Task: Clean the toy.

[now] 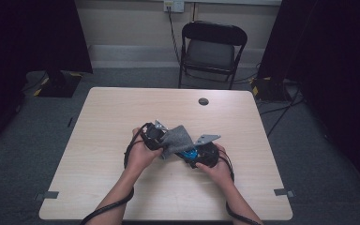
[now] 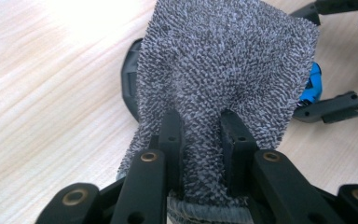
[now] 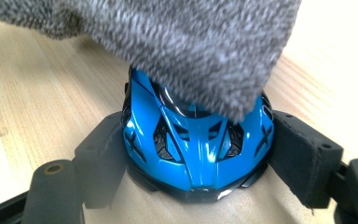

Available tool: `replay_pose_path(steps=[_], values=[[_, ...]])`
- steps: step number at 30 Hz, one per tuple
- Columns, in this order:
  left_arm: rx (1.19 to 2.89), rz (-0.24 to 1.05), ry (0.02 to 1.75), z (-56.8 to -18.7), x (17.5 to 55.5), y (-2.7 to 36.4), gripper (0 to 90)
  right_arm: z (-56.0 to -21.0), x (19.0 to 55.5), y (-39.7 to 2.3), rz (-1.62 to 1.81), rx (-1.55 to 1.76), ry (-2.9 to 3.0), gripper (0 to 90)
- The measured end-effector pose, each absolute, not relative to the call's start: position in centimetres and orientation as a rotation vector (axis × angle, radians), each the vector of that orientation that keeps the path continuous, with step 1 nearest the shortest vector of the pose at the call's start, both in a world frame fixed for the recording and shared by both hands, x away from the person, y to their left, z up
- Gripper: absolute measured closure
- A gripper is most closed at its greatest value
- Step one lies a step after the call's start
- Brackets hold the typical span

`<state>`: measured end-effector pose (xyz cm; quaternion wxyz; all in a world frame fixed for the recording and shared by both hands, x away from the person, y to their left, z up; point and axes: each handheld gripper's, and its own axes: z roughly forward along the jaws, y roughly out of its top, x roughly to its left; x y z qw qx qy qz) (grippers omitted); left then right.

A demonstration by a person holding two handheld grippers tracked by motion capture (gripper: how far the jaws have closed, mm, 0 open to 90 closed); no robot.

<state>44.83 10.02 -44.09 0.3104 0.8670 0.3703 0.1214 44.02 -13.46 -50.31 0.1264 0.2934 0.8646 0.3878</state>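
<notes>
Clamping a grey cloth [image 2: 223, 70] between its jaws, the left hand-held gripper [image 2: 200, 135] is holding it over a blue toy car [image 3: 196, 144] at mid-bench [image 1: 122, 108]. In the left gripper view the cloth is running up and away from the pinched lower edge, spreading wider toward the top, long axis in line with the jaws; a sliver of the blue car is peeking out at the cloth's right edge. The right hand-held gripper [image 3: 198, 158] is sitting with its jaws wide, one pad pressing on each side of the car, so it is gripping the car across its width. In the right gripper view the car's nose is pointing toward the camera, long axis running away along the jaws, car resting on the bench. The cloth is draping over the car's roof and rear there, touching it. In the high view both hand-held grippers are meeting near the bench's middle, left hand [image 1: 140, 152] and right hand [image 1: 218, 166] close together, cloth lying between them and angling up toward the far side.
</notes>
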Motion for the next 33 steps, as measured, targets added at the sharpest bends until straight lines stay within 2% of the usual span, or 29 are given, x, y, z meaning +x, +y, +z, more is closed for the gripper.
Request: replay_pose_path(steps=[17, 24, 33], values=[[2.271, 0.381, 1.073, -43.8, 46.4, 12.1, 73.6, -50.3, 44.0, -13.5, 1.130, 0.856, 2.516, 24.4], [2.254, 0.350, 1.133, -44.7, 46.8, 13.4, 73.6, -50.3, 44.0, -13.5, 1.129, 0.856, 2.516, 24.4], [2.255, 0.371, 1.172, -45.1, 46.9, 14.3, 73.7, -50.3, 44.0, -13.5, 1.128, 0.853, 2.517, 24.4]])
